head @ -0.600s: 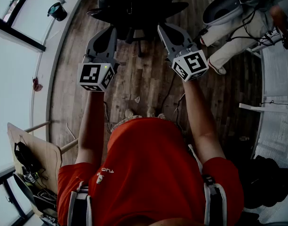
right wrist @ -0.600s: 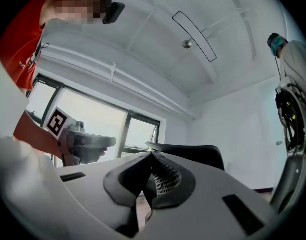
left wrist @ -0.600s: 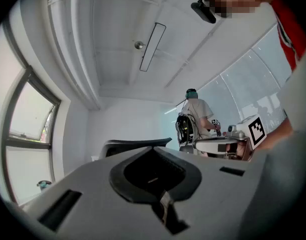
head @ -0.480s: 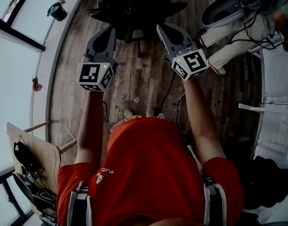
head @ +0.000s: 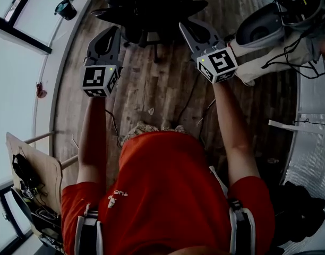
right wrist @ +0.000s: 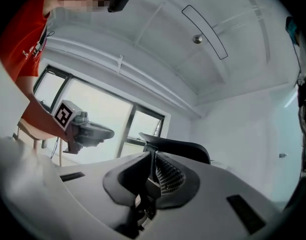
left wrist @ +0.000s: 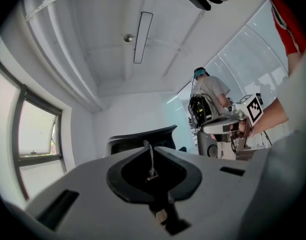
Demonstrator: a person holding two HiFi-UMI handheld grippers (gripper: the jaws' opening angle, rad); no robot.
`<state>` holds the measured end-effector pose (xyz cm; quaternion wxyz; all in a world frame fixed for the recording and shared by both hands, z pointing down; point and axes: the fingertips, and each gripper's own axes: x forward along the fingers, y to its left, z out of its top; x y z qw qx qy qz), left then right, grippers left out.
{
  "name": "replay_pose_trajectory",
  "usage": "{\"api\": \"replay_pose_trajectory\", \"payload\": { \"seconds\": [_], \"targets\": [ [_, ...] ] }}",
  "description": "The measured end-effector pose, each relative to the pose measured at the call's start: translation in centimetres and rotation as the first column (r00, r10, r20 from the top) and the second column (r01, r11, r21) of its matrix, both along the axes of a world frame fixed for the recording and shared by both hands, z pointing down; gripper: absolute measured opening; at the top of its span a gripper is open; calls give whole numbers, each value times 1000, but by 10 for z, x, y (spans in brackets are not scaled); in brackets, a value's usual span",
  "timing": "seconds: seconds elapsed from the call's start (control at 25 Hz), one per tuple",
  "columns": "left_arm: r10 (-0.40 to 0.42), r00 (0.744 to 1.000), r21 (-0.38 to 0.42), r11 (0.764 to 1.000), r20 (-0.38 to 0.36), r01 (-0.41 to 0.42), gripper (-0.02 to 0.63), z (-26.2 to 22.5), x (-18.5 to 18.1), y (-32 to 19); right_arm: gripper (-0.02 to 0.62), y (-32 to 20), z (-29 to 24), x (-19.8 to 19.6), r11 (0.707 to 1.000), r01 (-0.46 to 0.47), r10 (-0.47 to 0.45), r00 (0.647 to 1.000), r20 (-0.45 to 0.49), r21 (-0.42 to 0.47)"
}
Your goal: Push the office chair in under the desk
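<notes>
My left tongs [head: 113, 32] and right tongs [head: 184, 26] were both pressed together, pinching nothing, held about level like two blunt pushers. Over the last half second I had carried them forward, and the black office chair [head: 146, 7] had slipped a little further from me across the wooden floor [head: 162, 89]. Each pair now sat just behind the chair's backrest, one toward either side of it. From the right tongs' own camera the mesh backrest showed right past the tips, though I couldn't tell whether they touched it. I judged the push was under way but unfinished. The desk lay somewhere beyond the chair, out of view, so I couldn't say how far remained.
</notes>
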<state>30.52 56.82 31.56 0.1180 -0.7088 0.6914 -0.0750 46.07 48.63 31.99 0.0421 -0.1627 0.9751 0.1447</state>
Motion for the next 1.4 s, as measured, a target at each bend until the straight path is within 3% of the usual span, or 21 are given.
{"api": "replay_pose_trajectory", "payload": {
  "seconds": [0.16,0.36,0.68,0.84,0.92,1.12,1.4],
  "targets": [
    [-53,996,-59,997,66,57,23,5,-22,-18,46,-29,2,-9,999,11,-8,996,-86,37],
    [-59,979,-146,985,195,88,92,10,-49,-40,146,-64,12,-12,996,13,7,976,-220,89],
    [-15,918,-296,944,395,143,183,36,-102,-71,214,-108,41,-26,986,41,37,893,-448,164],
    [29,869,-375,909,494,182,206,54,-134,-91,239,-142,56,-35,988,36,52,847,-529,153],
    [63,846,-413,891,529,192,221,63,-146,-100,251,-157,65,-34,988,33,63,811,-582,152],
    [154,799,-500,842,581,201,255,87,-173,-130,264,-200,90,-36,980,57,102,680,-726,192],
    [290,735,-611,764,612,207,265,122,-203,-159,273,-231,128,-52,975,138,79,515,-854,174]
  ]
}}
